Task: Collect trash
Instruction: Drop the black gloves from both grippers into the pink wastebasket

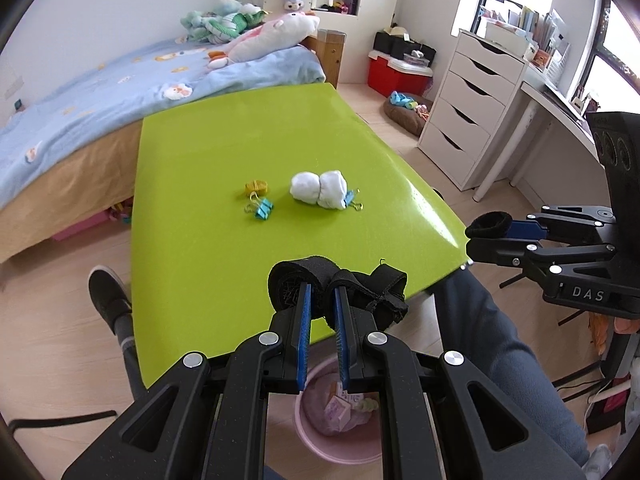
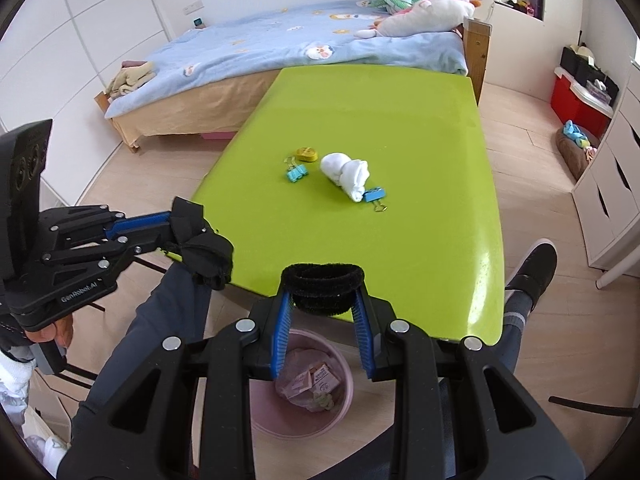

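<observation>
Some trash is already collected: crumpled paper and small packets lie in the round pink plastic bin (image 1: pixel 338 420) at the bottom centre. Left on the lime-green tabletop (image 1: pixel 224 152), mid-frame, are a white rolled cloth wad (image 1: pixel 320 189), two blue binder clips (image 1: pixel 262 210) and a yellow tape roll (image 1: pixel 256 188). The left gripper (image 1: pixel 322 296) and right gripper (image 2: pixel 323 290) are both held closed and empty. Only in the right wrist view is the second clip (image 2: pixel 374 195) fully shown beside the wad.
</observation>
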